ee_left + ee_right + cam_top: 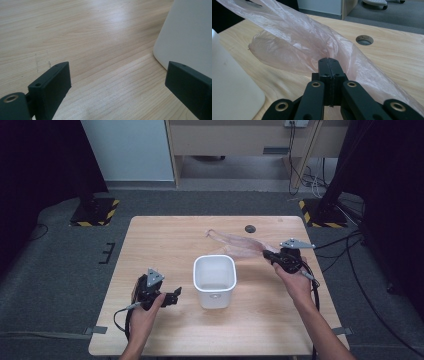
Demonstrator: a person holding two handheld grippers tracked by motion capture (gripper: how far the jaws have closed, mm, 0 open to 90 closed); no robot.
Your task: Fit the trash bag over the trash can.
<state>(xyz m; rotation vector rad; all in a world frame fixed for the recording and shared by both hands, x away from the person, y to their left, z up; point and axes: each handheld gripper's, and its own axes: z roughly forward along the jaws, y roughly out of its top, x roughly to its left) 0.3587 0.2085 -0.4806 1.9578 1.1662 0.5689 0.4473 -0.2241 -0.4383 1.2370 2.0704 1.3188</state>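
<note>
Pinching a fold of the thin, translucent pink plastic bag [294,47], the right gripper [329,62] had its fingers pressed together on the film, with no gap visible between them in the right gripper view. In the high view the right gripper [274,256] sat at the near end of the bag [235,242], which trailed away across the light wooden desk [165,245] toward the far side, past a small round cable hole [250,228]. The bag lay limp and partly flat on the desk, beside and behind the white, rounded-square plastic bin [214,279].

The left gripper [175,296] hovered low just left of the bin, fingers spread wide and holding nothing; in the left gripper view the bin's white wall [190,37] stood just beyond one finger [53,82].

Judgement on the step in hand: the bag appeared to be on its way to the bin, probably to line it. To do that well, the grip should stay near the bag's mouth rather than mid-body, the lift should be slow so that the film does not slip out, and the left gripper should take the opposite edge to open the mouth before lowering.

Containers: the bin stood upright at desk centre; its interior looked empty. The bag looked empty too, as far as the film allowed.
</note>
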